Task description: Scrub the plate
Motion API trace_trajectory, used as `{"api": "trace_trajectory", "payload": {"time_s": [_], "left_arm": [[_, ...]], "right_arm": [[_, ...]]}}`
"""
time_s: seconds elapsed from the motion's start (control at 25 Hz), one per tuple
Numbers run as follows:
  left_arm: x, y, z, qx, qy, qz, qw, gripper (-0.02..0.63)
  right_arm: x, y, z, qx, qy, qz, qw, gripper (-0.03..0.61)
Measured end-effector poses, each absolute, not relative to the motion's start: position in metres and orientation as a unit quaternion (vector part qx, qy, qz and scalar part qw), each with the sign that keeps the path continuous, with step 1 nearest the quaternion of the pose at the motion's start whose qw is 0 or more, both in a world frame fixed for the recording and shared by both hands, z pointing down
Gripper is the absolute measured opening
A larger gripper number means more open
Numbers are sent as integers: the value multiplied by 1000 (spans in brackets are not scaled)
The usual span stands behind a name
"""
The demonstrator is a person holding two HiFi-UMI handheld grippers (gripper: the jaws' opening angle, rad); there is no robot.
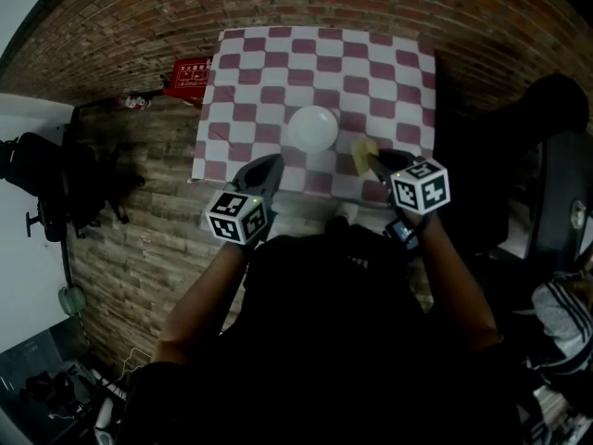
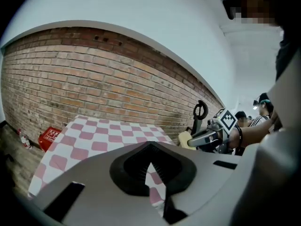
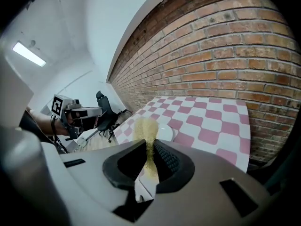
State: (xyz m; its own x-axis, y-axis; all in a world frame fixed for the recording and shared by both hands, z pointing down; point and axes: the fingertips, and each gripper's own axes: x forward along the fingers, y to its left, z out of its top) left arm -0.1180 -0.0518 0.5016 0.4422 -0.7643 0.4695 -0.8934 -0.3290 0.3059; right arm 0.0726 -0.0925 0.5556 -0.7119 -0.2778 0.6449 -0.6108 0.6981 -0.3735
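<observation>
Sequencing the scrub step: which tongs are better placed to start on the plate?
Right. The right tongs are shut on the yellow sponge, which sits just beside the white plate in the head view. The left tongs are shut on nothing, over the checkered tablecloth's near edge.

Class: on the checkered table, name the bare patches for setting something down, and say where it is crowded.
Bare: the far half of the cloth beyond the plate, and the strip left of the plate. Crowded: the near edge, under the left gripper and the right gripper, shut on the sponge.
</observation>
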Motion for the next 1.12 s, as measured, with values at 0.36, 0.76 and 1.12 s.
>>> {"api": "trace_trajectory", "payload": {"time_s": [0.36, 0.76, 1.12], "left_arm": [[-157, 42, 491, 832, -477, 87, 271, 9], [-194, 164, 482, 847, -450, 63, 275, 9], [-156, 219, 459, 867, -428, 56, 249, 9]], "right_arm": [[35, -8, 531, 284, -877, 262, 286, 44], [-7, 125, 517, 300, -873, 258, 285, 44], [11, 195, 490, 301, -882, 247, 266, 44]]}}
